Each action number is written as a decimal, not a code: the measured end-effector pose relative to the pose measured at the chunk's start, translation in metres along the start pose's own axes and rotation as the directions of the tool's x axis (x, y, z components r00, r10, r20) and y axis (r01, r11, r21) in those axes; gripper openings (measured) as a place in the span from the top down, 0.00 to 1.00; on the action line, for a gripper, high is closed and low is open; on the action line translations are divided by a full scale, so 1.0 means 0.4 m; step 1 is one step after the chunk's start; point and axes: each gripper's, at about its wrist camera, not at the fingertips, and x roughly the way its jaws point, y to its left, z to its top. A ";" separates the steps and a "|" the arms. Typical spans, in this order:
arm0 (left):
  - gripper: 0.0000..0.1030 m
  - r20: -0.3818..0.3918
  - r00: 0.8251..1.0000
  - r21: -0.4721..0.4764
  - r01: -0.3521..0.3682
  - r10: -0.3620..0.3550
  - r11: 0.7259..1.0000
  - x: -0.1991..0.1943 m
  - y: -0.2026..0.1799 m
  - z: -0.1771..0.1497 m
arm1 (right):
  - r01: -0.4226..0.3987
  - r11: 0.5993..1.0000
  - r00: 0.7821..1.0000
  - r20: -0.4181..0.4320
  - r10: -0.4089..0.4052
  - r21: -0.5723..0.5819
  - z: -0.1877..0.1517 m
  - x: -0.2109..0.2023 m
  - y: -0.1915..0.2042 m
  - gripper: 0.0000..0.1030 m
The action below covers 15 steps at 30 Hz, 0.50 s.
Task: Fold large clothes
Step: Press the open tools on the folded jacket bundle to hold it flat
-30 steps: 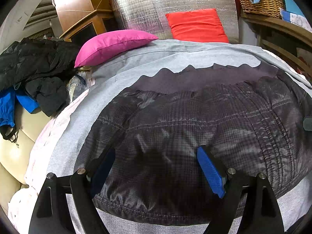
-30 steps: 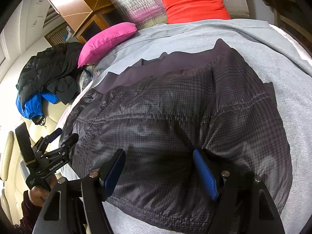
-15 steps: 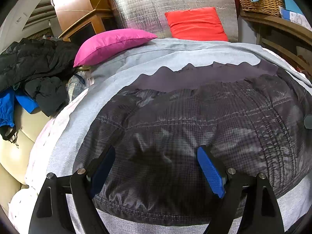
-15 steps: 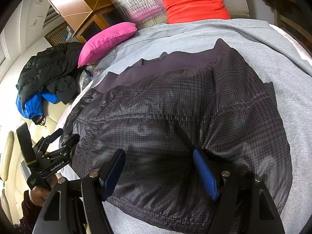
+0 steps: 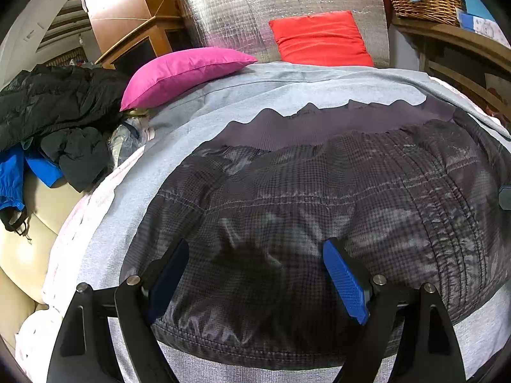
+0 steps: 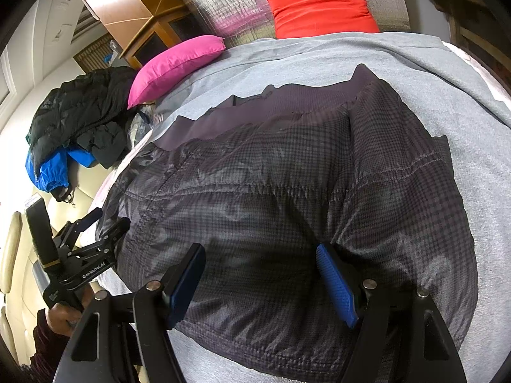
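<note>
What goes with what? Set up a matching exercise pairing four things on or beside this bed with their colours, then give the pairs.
Things:
1. checked jacket
2. pillow at the bed's left edge
3. cushion against the foil panel
4. bed cover

Colours:
A. red
B. light grey
C. dark grey
D. pink

Pairs: 1-C, 2-D, 3-A, 4-B

A dark checked jacket (image 6: pixel 287 191), thin and slightly shiny, lies spread flat on a grey sheet (image 6: pixel 319 60) over a bed. Its plain ribbed dark-grey hem band (image 5: pixel 319 124) runs wavy along the far edge; stitched seams cross its middle, and the near edge ends in a sewn border.
</note>
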 end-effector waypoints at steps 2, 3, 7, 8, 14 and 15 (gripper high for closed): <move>0.16 0.000 1.000 -0.001 -0.001 0.001 1.000 0.000 -0.001 0.001 | 0.000 1.000 1.000 0.000 0.000 0.000 0.000 0.000 0.001 0.27; 0.16 0.000 1.000 0.000 -0.001 0.001 1.000 0.000 -0.001 0.001 | 0.001 1.000 1.000 0.000 -0.001 -0.001 0.000 0.000 0.001 0.27; 0.16 0.000 1.000 0.000 -0.001 0.001 1.000 0.000 -0.001 0.001 | 0.002 1.000 1.000 -0.001 -0.002 -0.007 0.000 -0.001 0.000 0.27; 0.16 -0.001 1.000 0.000 -0.001 0.001 1.000 0.000 -0.001 0.000 | 0.002 1.000 1.000 -0.001 -0.002 -0.008 0.000 -0.001 -0.001 0.27; 0.16 -0.002 1.000 0.003 -0.001 0.001 1.000 0.000 0.000 0.000 | 0.002 1.000 1.000 -0.003 -0.002 -0.012 0.002 -0.002 -0.002 0.27; 0.16 -0.002 1.000 0.005 -0.001 0.001 1.000 0.000 0.001 -0.001 | 0.001 1.000 1.000 -0.003 -0.001 -0.012 0.002 -0.002 -0.002 0.27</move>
